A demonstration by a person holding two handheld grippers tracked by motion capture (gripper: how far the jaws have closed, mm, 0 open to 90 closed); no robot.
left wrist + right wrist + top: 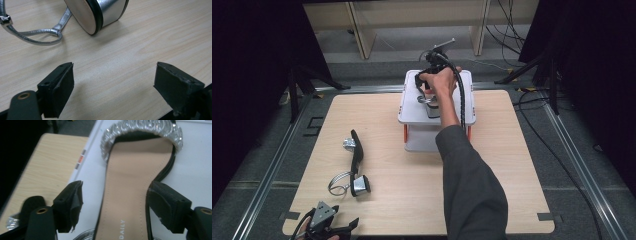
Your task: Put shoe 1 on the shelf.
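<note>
A black sandal with a tan insole [130,185] and a rhinestone toe strap [142,126] lies on top of the white two-tier rack [412,112]. My right gripper [115,202] reaches down over it with its jaws astride the insole; the left pad stands clear of the sandal's edge, so it is open. In the high view that gripper [427,87] is at the rack's top. The matching sandal [356,160] lies on its side on the table. Its silver block heel [100,12] and ankle strap [37,37] lie just ahead of my left gripper [113,85], which rests open and empty.
The rack stands at the back middle of the wooden table [492,190]. Orange posts [405,132] hold up its upper tier. Black cables [542,130] trail on the floor at the right, and dark stands [294,85] flank the table's far corners.
</note>
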